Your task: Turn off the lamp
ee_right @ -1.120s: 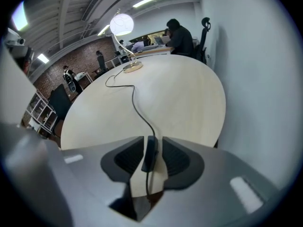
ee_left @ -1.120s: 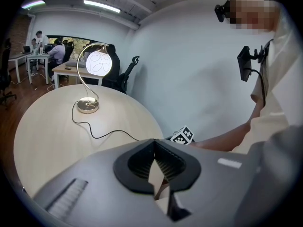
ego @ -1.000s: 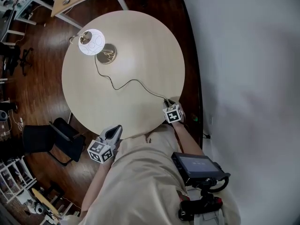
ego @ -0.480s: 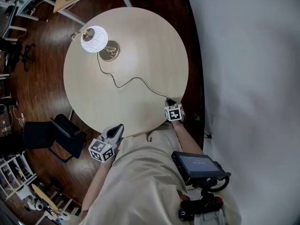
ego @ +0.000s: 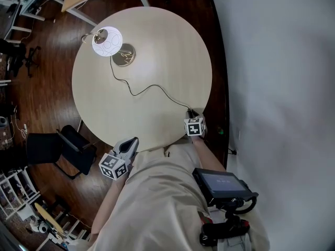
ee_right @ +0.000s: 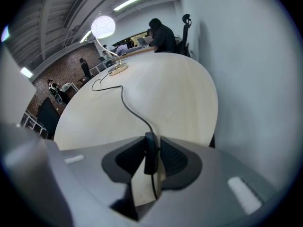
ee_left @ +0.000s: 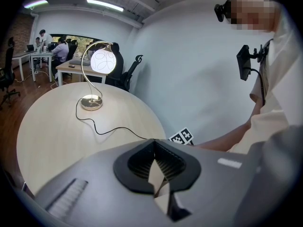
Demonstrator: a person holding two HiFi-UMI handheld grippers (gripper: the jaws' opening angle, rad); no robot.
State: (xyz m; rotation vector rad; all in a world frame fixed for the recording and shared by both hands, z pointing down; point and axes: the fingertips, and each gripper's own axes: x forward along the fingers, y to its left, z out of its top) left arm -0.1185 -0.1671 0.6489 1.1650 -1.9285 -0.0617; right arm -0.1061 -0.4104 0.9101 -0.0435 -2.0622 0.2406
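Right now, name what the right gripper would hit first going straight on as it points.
The cord switch, already between the right gripper's fingers, which have just been closing; right behind it, likely the table.

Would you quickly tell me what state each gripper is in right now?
Left gripper: closed, empty.
Right gripper: tongs have just been closing, now clamped on the cord switch.

Round table bears lit lamp and its cord.
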